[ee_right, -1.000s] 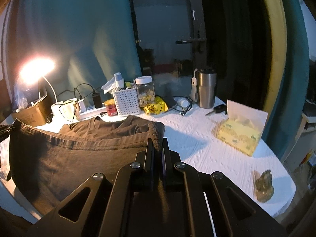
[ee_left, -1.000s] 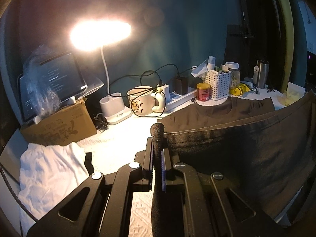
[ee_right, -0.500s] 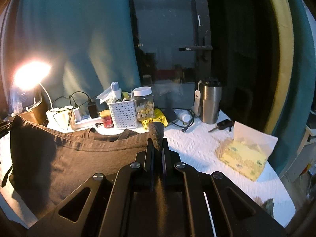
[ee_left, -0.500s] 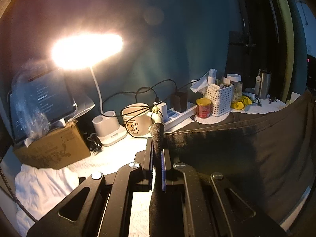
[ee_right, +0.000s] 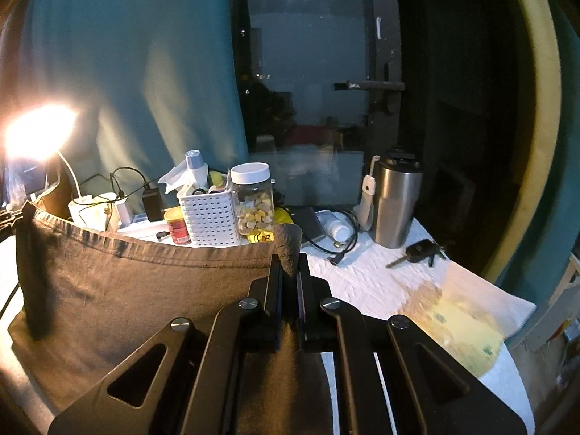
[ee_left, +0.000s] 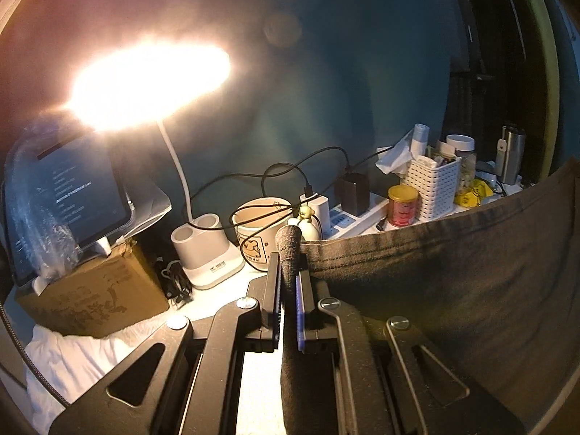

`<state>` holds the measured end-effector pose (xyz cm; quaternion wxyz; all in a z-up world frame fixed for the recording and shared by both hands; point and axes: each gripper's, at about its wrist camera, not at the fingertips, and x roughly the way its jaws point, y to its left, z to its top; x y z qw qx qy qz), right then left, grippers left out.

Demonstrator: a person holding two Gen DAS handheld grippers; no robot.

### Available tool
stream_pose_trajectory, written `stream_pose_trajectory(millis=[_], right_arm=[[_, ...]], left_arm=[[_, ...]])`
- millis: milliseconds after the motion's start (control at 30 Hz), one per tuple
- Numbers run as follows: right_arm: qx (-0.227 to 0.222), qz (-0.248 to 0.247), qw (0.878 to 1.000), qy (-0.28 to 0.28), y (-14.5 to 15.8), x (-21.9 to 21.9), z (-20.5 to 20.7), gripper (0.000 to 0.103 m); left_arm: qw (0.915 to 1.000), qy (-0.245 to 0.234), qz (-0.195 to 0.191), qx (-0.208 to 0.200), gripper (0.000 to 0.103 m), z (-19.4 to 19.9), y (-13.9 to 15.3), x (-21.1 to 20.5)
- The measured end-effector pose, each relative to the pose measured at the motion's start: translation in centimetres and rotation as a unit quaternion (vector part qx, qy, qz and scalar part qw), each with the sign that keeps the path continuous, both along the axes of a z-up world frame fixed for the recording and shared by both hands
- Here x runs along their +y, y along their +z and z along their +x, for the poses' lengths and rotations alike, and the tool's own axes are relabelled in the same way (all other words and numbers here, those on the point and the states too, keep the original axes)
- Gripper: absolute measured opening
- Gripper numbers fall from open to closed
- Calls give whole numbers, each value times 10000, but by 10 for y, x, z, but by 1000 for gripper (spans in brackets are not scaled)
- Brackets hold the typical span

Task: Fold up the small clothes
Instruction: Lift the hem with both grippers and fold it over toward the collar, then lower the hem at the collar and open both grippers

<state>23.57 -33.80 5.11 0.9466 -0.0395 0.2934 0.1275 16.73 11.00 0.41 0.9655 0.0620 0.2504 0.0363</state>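
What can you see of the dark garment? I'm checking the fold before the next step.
The dark garment is a brownish-grey knit with a double-stitched hem along its raised top edge. It hangs like a curtain, stretched between the left gripper and the right gripper, each shut on a bunched corner that pokes up past the fingertips. Soft creases run through it. Its lower part drapes towards the white-covered table; where it ends is hidden.

White table (ee_right: 366, 282), tumbler (ee_right: 397, 206) (steel), keys (ee_right: 420, 252)
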Motion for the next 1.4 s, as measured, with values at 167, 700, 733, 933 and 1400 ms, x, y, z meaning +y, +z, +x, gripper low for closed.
stream_pose_trajectory(millis=[167,700,733,933,1400], right_arm=[[38,-66,10000,30,-8,5,29,7],[87,-278,9995,143,-26,18,99,7],[93,-291,9994,146,-27,19,102,7],[157,-296,9994,119,-38,18,119,7],[554,-406,9976,-47,-78,18,141,8]], left_arm=[[10000,-11,77,8,5,24,-5,2],[9994,-21,340,-3,5,83,-11,13],[9993,-22,367,6,5,88,-12,14],[9991,-32,416,53,5,109,-19,21],[9981,54,321,526,8,138,-58,25]])
